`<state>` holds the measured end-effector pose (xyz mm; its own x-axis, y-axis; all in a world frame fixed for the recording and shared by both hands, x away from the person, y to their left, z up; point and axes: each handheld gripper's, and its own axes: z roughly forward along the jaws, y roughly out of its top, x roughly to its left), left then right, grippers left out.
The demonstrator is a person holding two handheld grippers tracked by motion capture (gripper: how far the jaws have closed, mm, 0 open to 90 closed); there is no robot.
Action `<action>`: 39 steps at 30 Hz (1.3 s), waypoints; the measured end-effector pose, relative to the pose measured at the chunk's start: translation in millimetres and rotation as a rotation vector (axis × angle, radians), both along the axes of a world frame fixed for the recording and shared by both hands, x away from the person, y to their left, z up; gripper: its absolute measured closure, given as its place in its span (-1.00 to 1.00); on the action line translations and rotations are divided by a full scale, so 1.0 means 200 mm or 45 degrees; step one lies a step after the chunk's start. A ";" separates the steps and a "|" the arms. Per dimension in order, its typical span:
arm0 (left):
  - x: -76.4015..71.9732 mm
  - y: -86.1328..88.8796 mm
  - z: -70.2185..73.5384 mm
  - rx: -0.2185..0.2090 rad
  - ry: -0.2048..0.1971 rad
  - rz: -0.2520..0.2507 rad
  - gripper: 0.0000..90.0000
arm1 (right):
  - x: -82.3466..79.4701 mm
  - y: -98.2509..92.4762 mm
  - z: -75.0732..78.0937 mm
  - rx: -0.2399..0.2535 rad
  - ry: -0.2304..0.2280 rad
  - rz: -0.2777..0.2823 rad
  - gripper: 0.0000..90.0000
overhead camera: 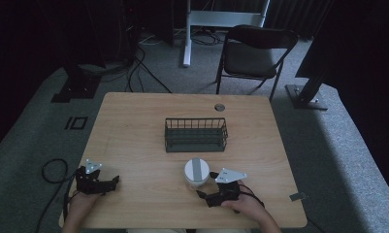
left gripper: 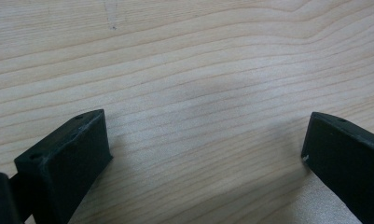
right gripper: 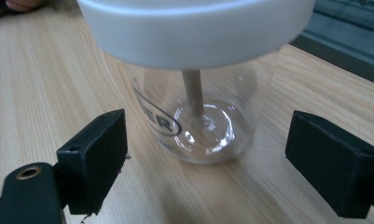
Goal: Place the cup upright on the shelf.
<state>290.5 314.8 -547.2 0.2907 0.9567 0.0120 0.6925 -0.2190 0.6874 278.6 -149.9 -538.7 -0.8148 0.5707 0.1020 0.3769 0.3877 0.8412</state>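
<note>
Black jaws of the right claw (right gripper: 205, 154) stand wide on either side of a clear jar (right gripper: 198, 84), not touching it. Its white lid (overhead camera: 197, 170) is on. Left claw (left gripper: 205, 149) gapes wide over bare worktop (left gripper: 198, 56).

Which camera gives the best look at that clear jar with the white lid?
The right gripper view: the jar stands close, between the open jaws, showing its clear wall, white lid and printed lettering. The high view shows the jar small, from above, mainly its lid, beside the right gripper. The left gripper view shows bare table.
</note>
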 end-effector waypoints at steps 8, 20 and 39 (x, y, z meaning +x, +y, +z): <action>0.00 0.00 0.00 -0.001 0.001 0.000 -0.97 | 0.00 0.04 -0.01 0.034 -0.029 0.004 -0.72; 0.00 0.00 0.00 -0.001 0.000 0.001 -0.97 | 0.01 0.09 -0.02 0.074 -0.041 -0.038 -0.73; 0.00 0.00 0.00 -0.001 0.000 0.000 -0.97 | 0.04 0.14 -0.03 0.107 -0.020 -0.105 -0.69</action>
<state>290.5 314.8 -547.1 0.2904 0.9568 0.0109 0.6926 -0.2180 0.6876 286.1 -122.4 -544.7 -0.7672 0.6260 0.1399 0.3912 0.2839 0.8754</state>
